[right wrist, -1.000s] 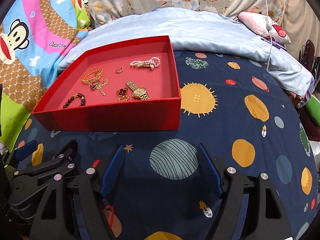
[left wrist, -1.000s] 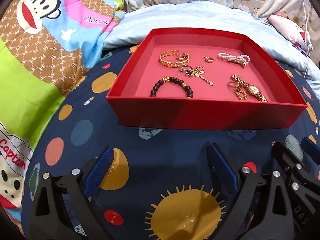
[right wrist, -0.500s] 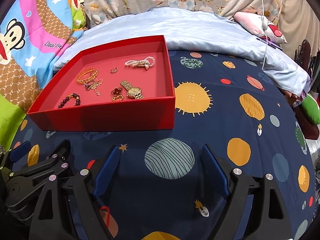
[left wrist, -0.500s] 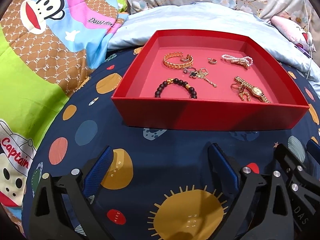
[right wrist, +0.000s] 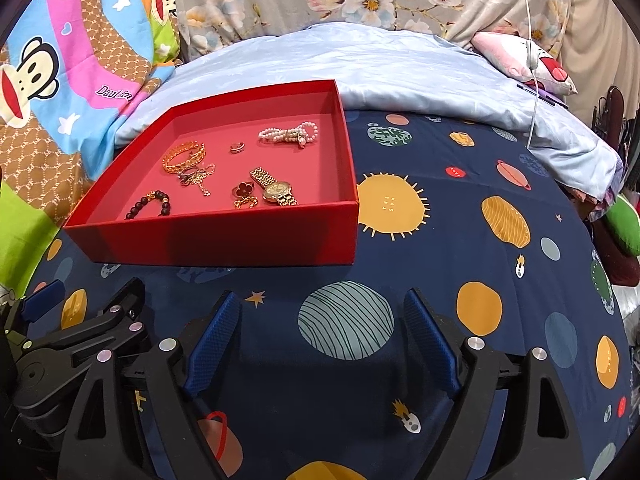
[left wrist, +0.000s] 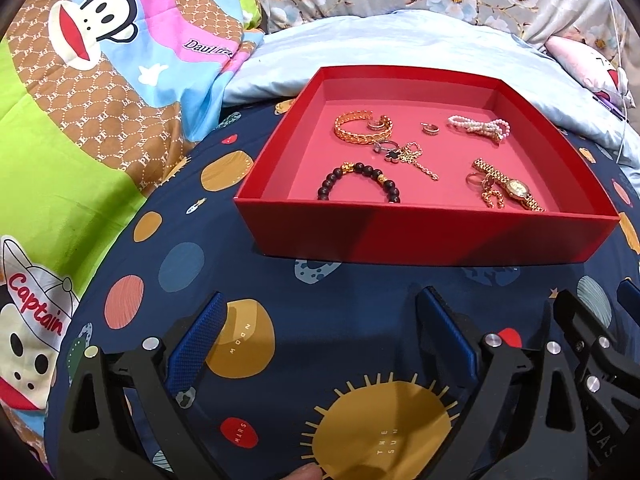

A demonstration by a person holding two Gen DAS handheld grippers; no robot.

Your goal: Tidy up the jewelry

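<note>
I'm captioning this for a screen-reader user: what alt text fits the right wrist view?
An open red box on a planet-print bedspread holds a gold watch, pearl bracelet, gold bangle, dark bead bracelet and small ring. The right gripper hovers short of it, fingers open and empty.

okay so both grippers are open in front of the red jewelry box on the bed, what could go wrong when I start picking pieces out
1. The gold chain lies tangled with a ring and the black clover charm beside the gold bangle; lifting one may drag the others.
2. The small ring is tiny against the wide blue pads, so it may slip out.
3. The red box sits on a soft bedspread; pressing down could tip it.
</note>
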